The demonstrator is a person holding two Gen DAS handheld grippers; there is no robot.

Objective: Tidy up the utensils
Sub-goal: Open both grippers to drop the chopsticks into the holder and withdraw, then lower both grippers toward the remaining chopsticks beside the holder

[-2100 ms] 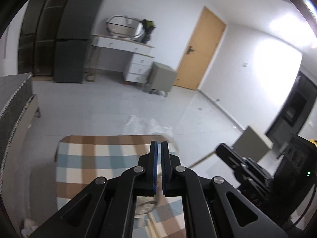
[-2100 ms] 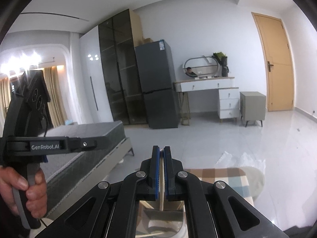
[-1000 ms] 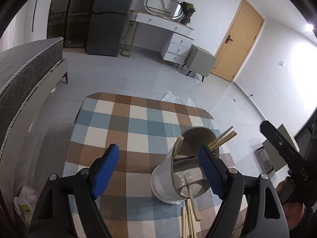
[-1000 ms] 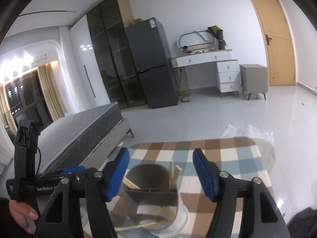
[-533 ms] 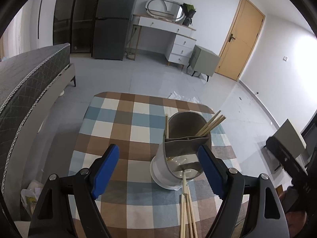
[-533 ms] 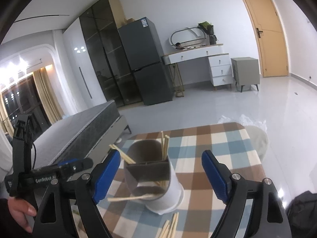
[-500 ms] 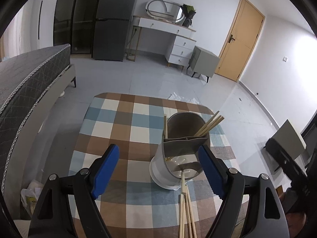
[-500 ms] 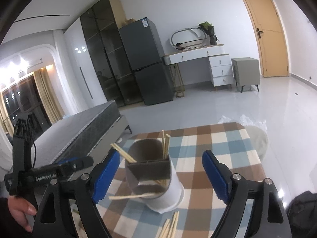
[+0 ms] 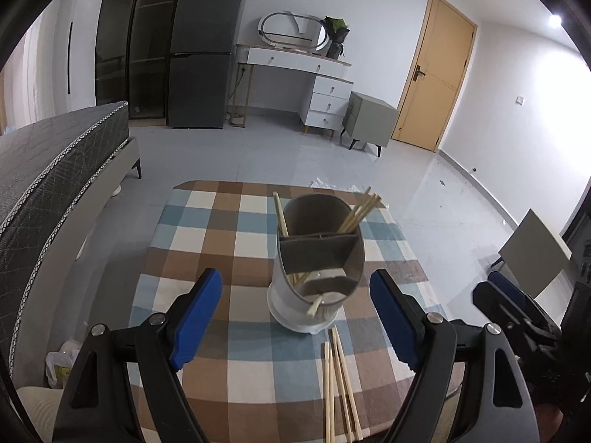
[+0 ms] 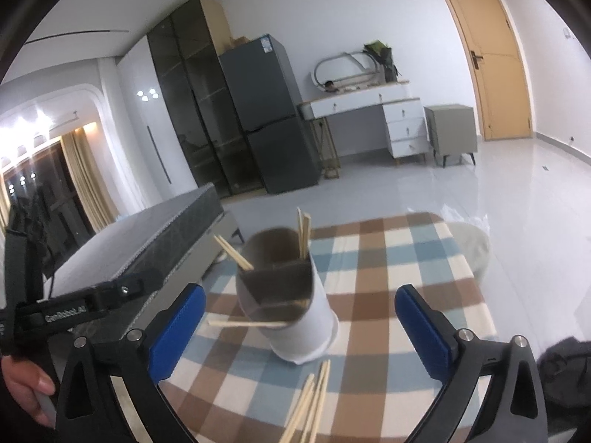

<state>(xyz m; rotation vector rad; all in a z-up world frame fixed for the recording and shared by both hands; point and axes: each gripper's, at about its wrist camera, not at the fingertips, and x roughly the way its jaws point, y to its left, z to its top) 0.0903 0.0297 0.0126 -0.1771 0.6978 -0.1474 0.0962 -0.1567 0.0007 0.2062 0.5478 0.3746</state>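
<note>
Both claws were apart: the left claw (image 9: 295, 317) held nothing, the right claw (image 10: 301, 326) was opening near the chopstick holder (image 9: 317, 273).

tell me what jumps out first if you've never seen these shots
The white holder standing mid-table on the checked cloth, with chopsticks poking out of its compartments. Next, the loose chopsticks lying on the cloth just in front of it. Framing everything are blue pads: the left tool is open, and the right tool has its jaws opening, neither gripping anything.
</note>
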